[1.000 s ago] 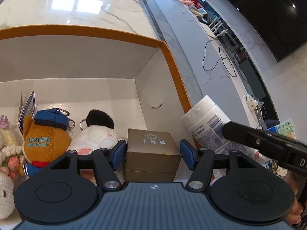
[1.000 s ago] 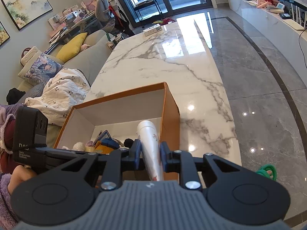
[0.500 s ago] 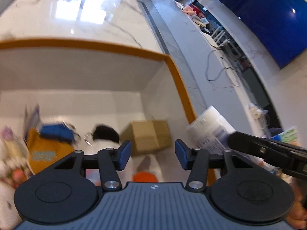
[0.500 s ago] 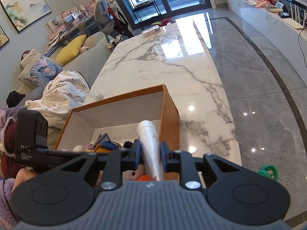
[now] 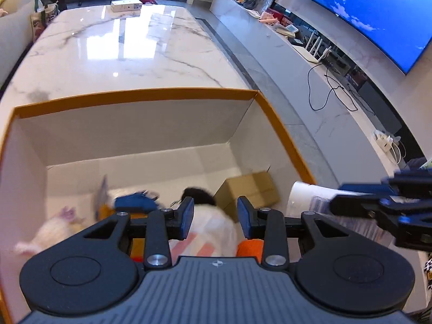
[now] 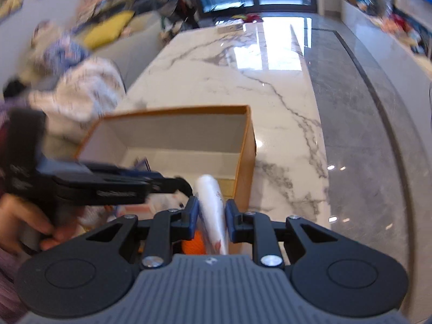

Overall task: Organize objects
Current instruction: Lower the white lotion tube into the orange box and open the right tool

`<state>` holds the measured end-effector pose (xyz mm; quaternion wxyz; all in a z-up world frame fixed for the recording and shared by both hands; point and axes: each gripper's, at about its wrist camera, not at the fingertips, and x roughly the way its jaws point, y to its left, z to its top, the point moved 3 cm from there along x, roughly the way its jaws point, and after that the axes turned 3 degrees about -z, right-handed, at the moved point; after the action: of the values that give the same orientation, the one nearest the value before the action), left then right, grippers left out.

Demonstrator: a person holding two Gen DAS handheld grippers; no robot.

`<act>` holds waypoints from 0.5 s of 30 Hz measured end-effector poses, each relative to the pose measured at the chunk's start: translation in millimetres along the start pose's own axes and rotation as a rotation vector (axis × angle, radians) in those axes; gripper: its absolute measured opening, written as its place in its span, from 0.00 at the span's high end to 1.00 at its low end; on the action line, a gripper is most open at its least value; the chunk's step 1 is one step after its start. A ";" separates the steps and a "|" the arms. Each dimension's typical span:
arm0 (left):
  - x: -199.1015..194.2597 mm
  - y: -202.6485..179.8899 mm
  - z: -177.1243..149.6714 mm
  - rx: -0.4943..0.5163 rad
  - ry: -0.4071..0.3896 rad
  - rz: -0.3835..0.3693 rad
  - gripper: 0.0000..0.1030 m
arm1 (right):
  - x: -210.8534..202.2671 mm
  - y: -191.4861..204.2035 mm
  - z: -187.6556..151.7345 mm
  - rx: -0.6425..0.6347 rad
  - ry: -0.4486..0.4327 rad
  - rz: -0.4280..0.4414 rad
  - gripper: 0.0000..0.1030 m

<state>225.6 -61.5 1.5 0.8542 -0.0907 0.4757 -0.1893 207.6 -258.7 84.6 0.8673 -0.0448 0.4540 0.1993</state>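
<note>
An orange-rimmed cardboard box with white inner walls stands on the marble table; it also shows in the right wrist view. Inside lie a small brown box, a white plush with a black top, a blue-capped plush and a pale fluffy toy. My left gripper is open and empty, raised above the plush toys. My right gripper is shut on a white bottle, held over the box's near right corner; the bottle also shows in the left wrist view.
The marble table stretches beyond the box, with a white power strip at its far end. A grey tiled floor lies to the right. A TV and a low cabinet run along the right wall. A sofa stands left.
My left gripper let go of the small brown box, which now lies in the box's right corner, and rose and pulled back. My right gripper still holds the white bottle and shifted towards the box.
</note>
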 end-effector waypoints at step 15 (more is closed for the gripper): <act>-20.0 31.4 -31.6 -0.084 0.078 -0.046 0.61 | 51.4 38.4 5.1 -0.240 0.162 -0.190 0.79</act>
<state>196.7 -23.9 -10.2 0.8259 -0.1296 0.5139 -0.1921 222.9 -206.5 50.1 0.8312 -0.2068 0.4890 0.1649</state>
